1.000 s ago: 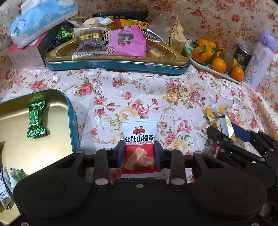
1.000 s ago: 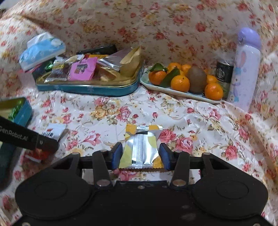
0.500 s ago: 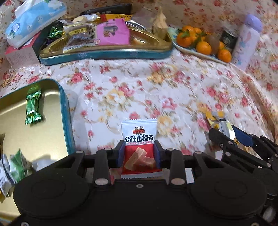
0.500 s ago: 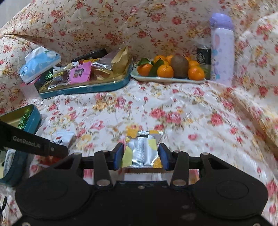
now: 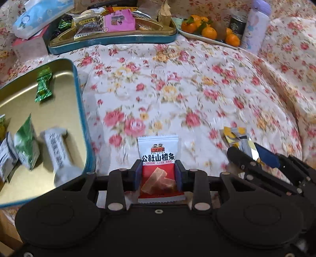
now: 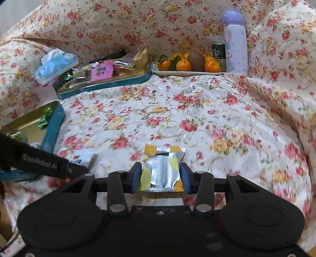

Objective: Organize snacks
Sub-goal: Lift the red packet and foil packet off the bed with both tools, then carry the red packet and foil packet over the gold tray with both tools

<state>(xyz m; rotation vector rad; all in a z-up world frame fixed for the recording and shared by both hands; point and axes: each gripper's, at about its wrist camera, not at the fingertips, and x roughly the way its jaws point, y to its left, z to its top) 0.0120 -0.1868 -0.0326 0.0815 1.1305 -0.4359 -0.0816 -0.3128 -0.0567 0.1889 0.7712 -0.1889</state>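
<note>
My left gripper (image 5: 158, 174) is shut on a red and white hawthorn snack packet (image 5: 158, 164) and holds it above the flowered cloth, just right of an open gold tin with a teal rim (image 5: 81, 102). The tin holds a green candy (image 5: 43, 85) and several small packets (image 5: 27, 146). My right gripper (image 6: 161, 178) is shut on a silver and yellow snack packet (image 6: 163, 170), which also shows in the left wrist view (image 5: 237, 138). The left gripper's arm (image 6: 43, 164) shows at the left of the right wrist view.
A long teal tray (image 5: 118, 39) piled with snacks stands at the back. A tissue pack (image 5: 41, 13) lies at the back left. A plate of oranges (image 6: 187, 65), a can (image 6: 218, 52) and a purple bottle (image 6: 235, 43) stand at the back right.
Both grippers have lifted and pulled back with their packets. The gold tin shows more of its inside, and the back tray looks farther away.
</note>
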